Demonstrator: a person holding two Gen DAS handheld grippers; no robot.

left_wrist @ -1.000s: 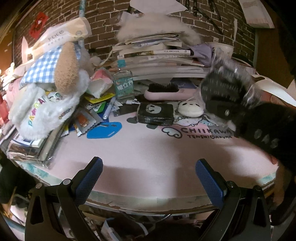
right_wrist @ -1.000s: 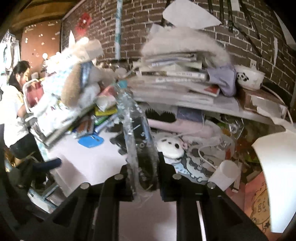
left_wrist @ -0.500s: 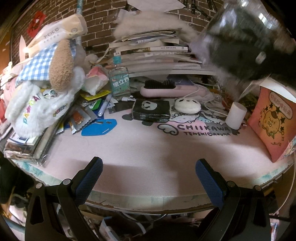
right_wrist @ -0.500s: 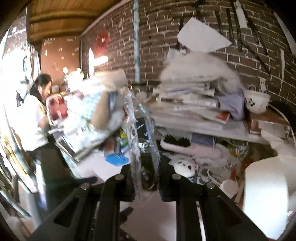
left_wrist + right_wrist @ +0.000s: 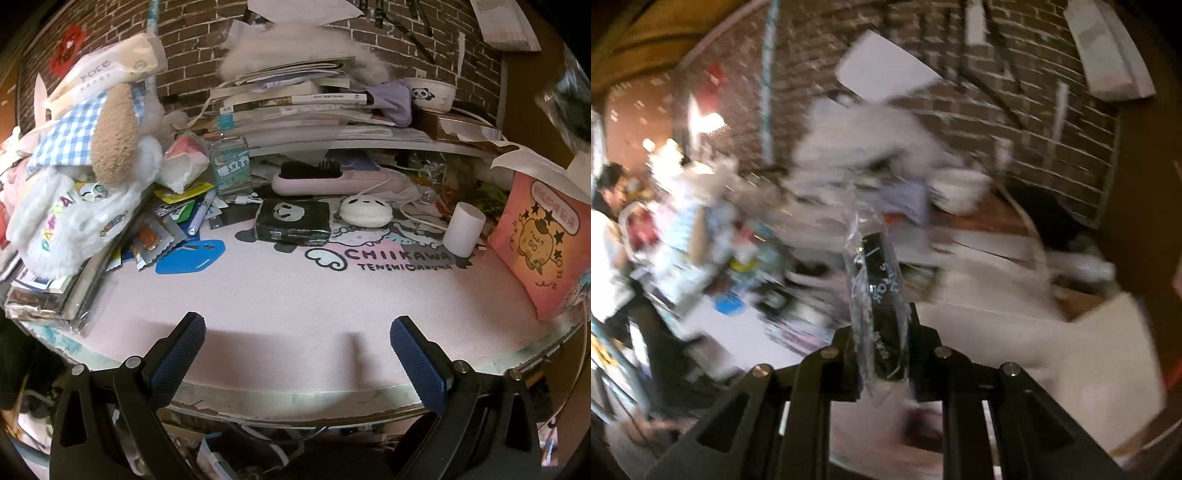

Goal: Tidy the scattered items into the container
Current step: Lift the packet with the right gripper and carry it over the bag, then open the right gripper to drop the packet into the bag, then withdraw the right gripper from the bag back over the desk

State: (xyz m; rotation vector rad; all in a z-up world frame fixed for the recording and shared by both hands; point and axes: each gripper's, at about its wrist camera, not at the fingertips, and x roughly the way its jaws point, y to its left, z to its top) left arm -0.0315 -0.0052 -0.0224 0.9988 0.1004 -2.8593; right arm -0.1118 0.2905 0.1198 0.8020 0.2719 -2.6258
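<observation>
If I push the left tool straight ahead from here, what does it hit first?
Likely the black panda pouch. The left tool is open over bare pink mat, and the pouch is the nearest thing ahead; depth is hard to judge through the fisheye.

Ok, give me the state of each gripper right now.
Left gripper: open, holding nothing, over the pink mat.
Right gripper: closed on a clear plastic packet with a dark item inside.

The left gripper [image 5: 297,354] stays low at the near edge, pointing to the far side. Its two blue fingers [image 5: 181,354] are spread wide apart with nothing between them. The right gripper [image 5: 881,350] is up high on the right. Its fingers are squeezed tight on a clear packet [image 5: 875,291].
</observation>
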